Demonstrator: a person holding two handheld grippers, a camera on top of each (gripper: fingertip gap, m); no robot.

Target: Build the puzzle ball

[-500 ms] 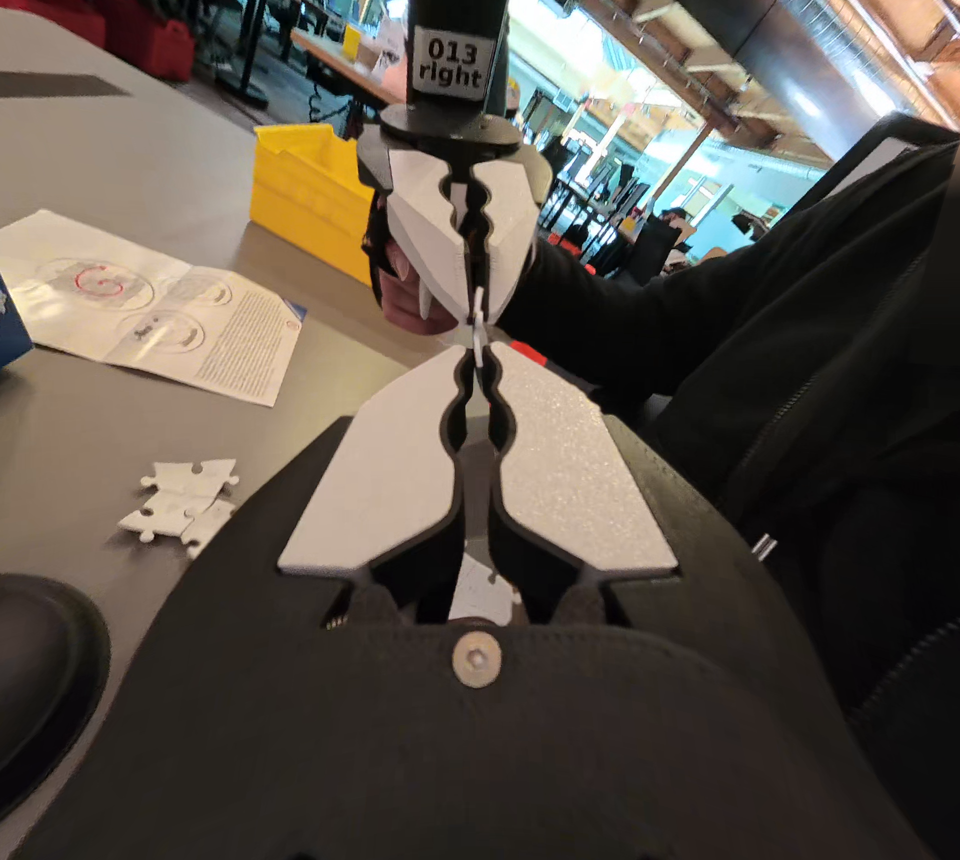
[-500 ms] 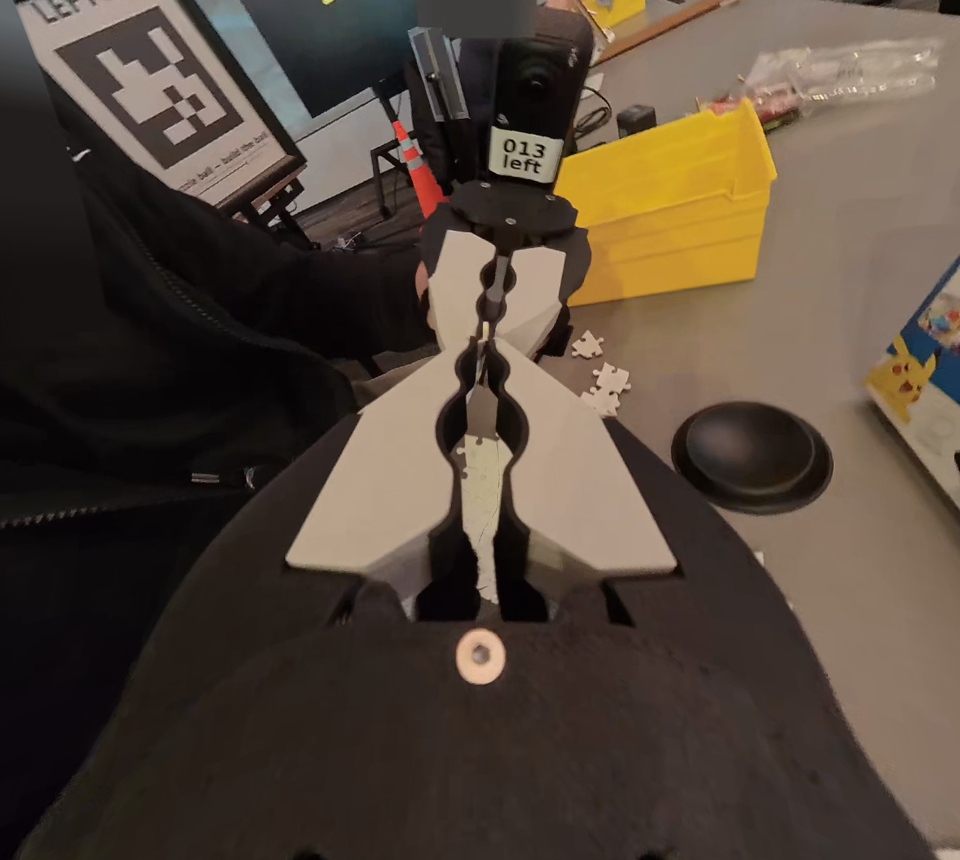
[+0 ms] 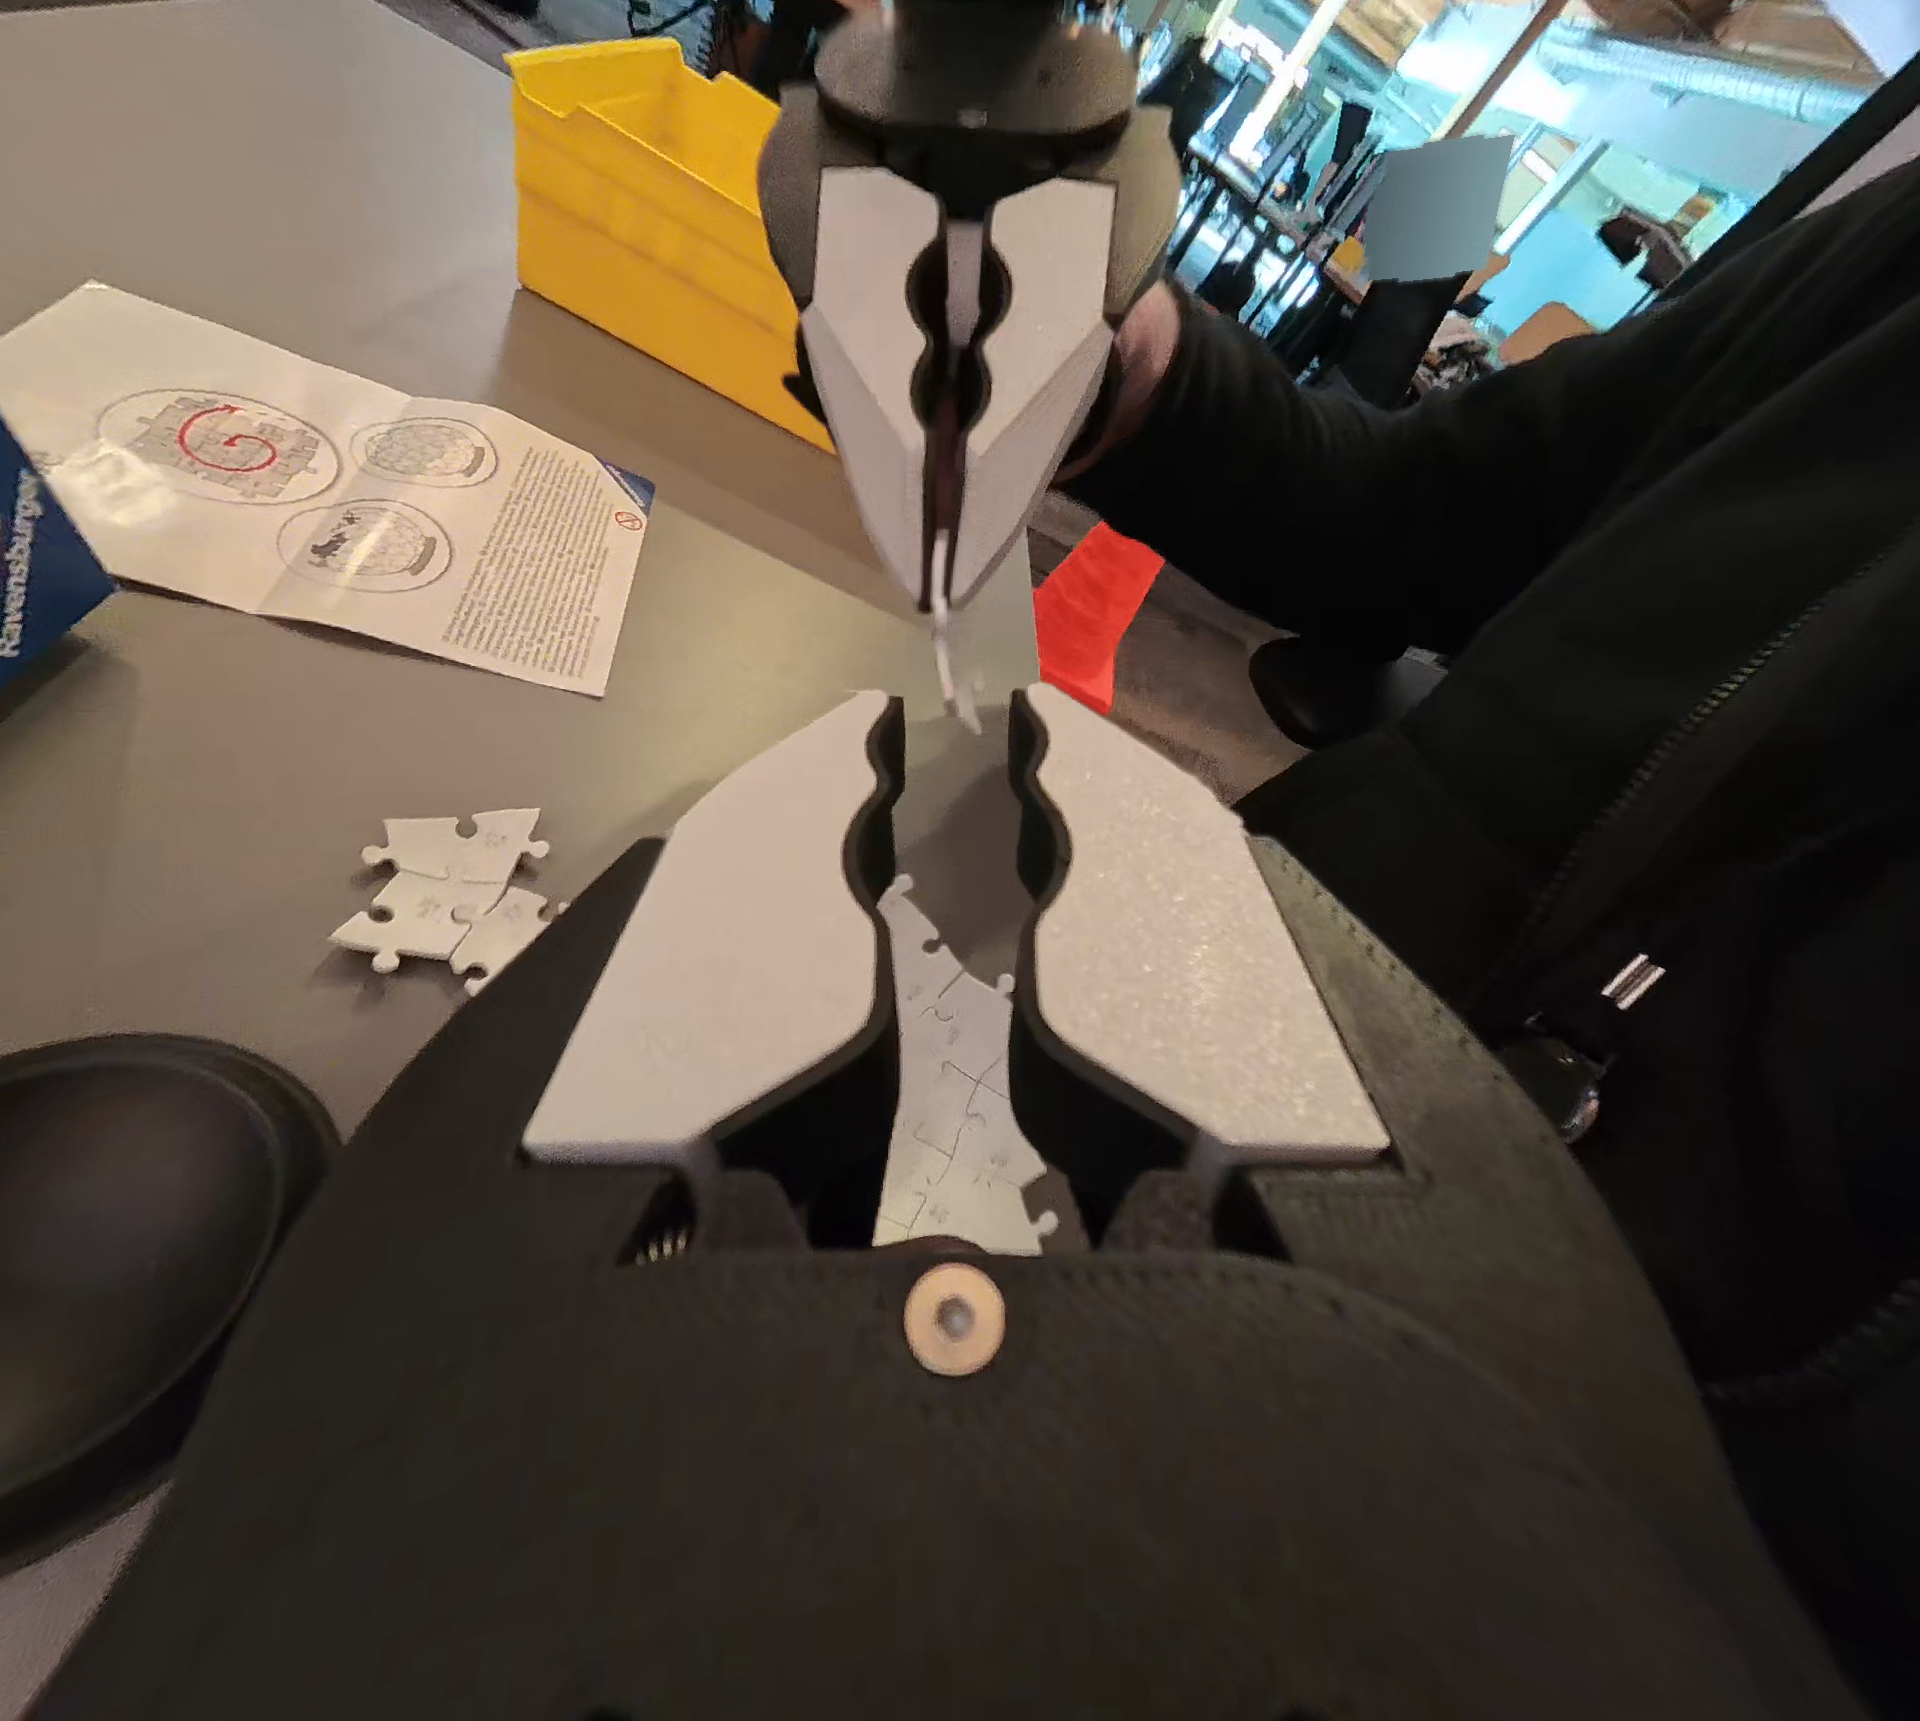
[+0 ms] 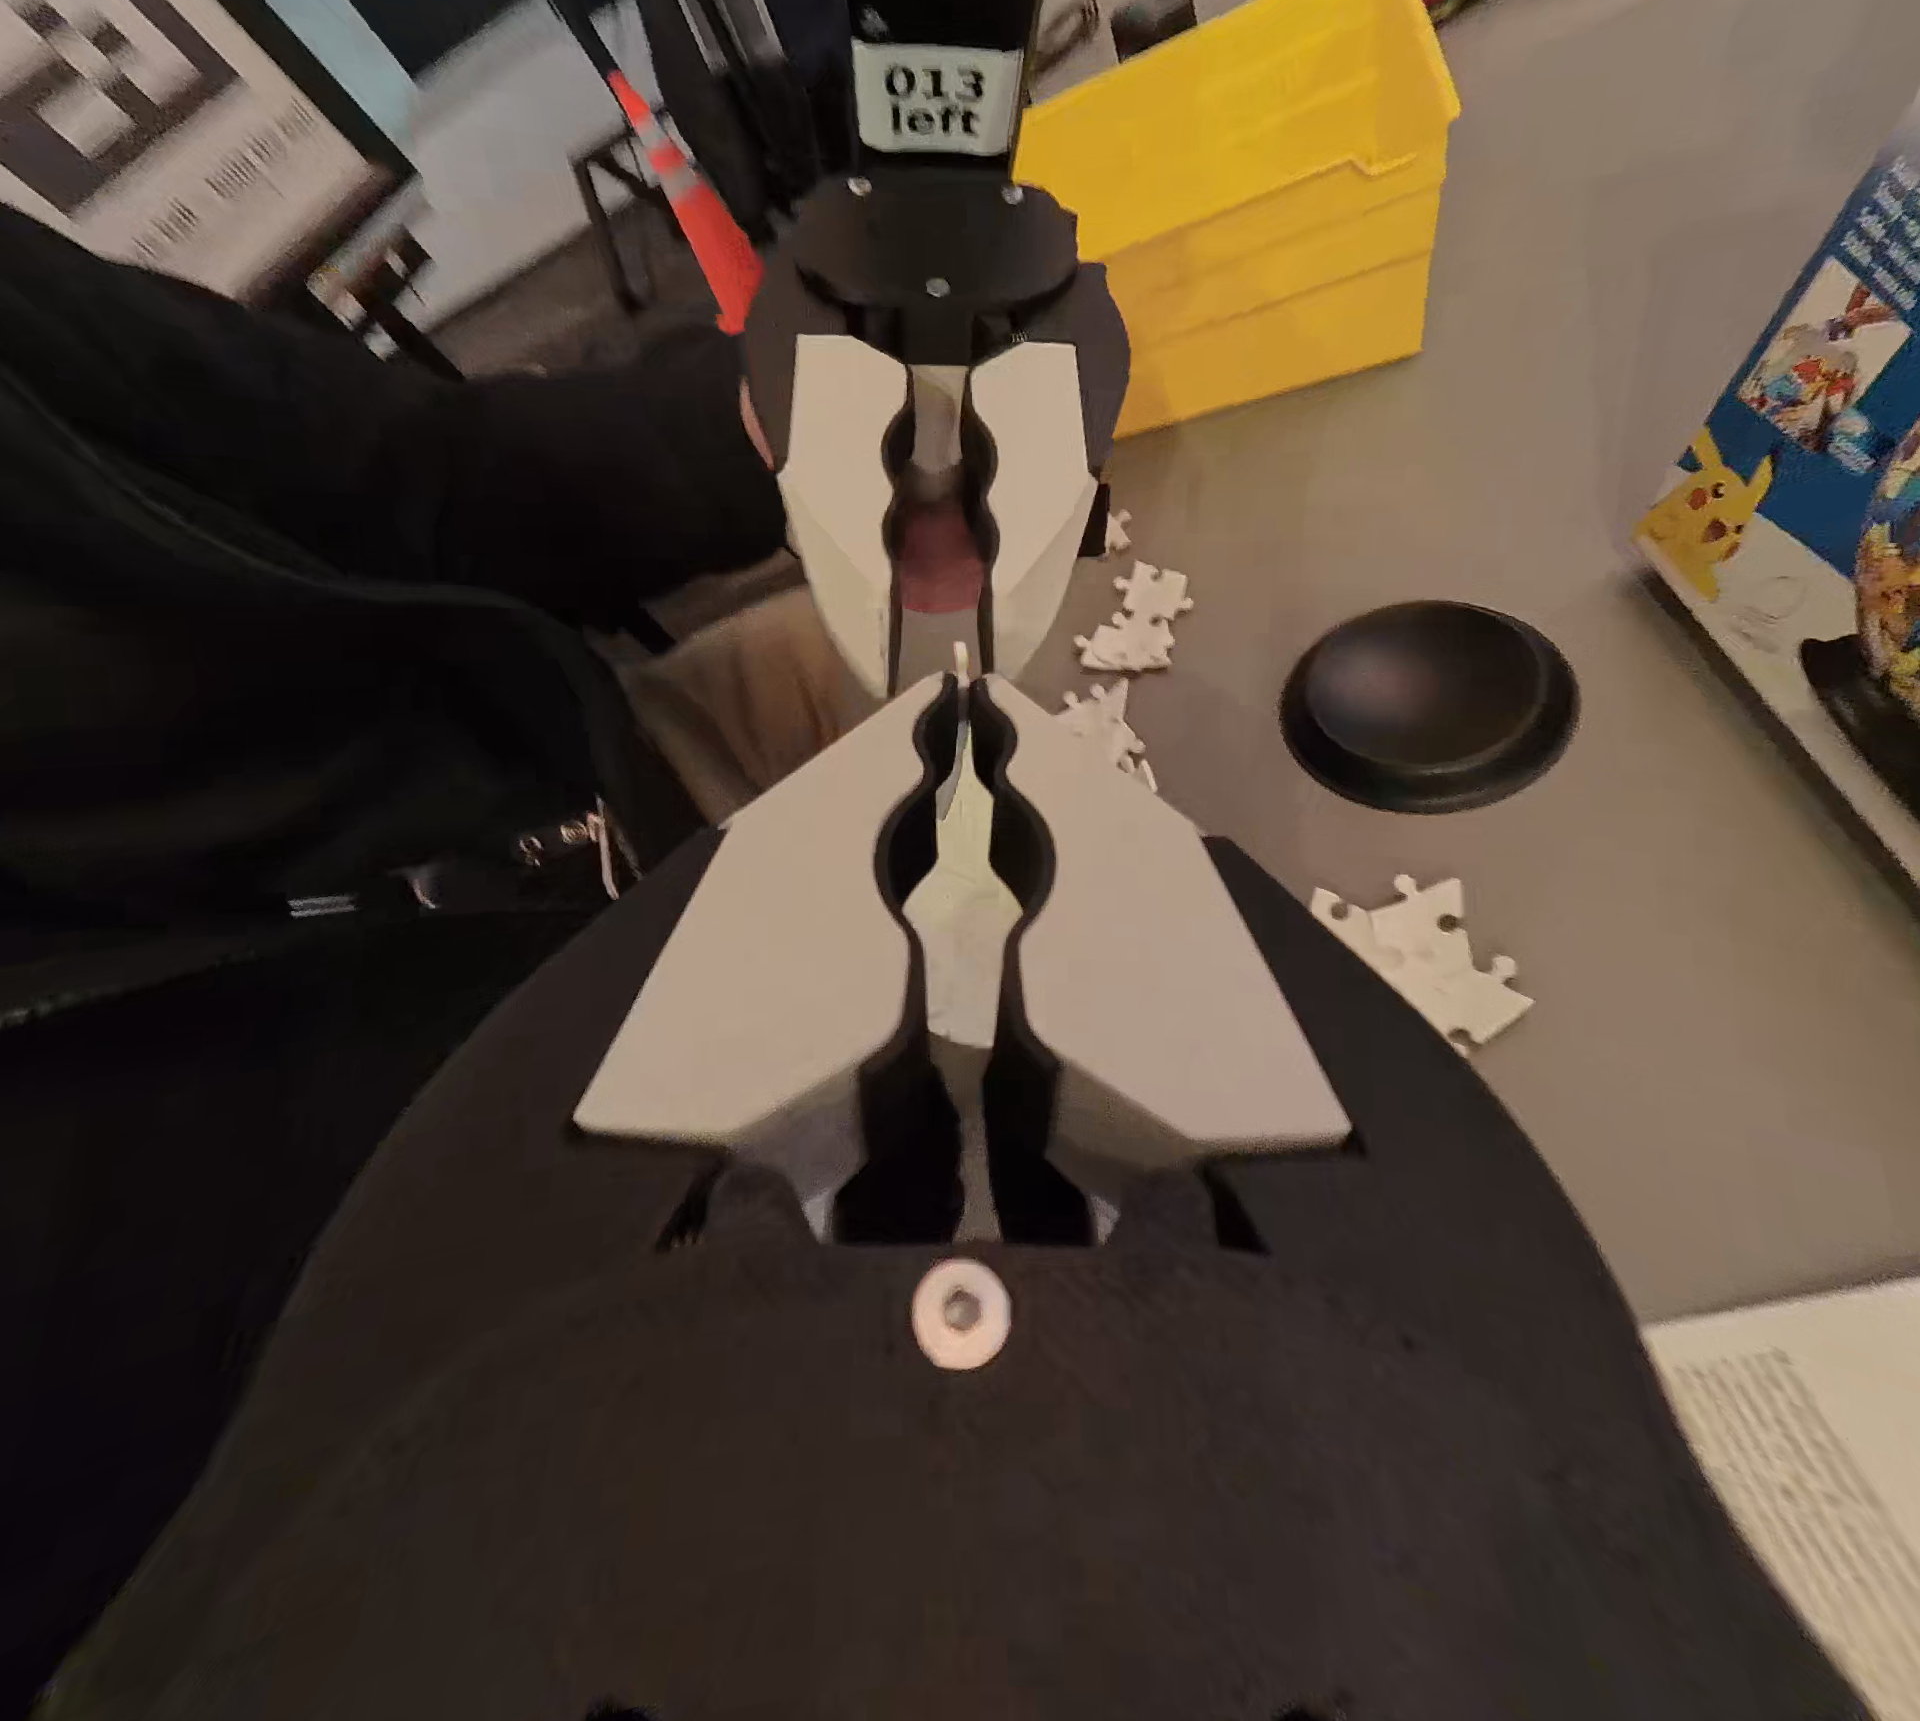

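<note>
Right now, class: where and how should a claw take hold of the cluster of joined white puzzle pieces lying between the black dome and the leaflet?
Probably the cluster of joined pieces is best pinched at its pointed far corner, coming down from above at a slant. It lies flat and thin on the table, so only a protruding edge offers any purchase.

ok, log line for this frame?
left tool: open | right tool: shut on puzzle piece | loose pieces on table
</note>
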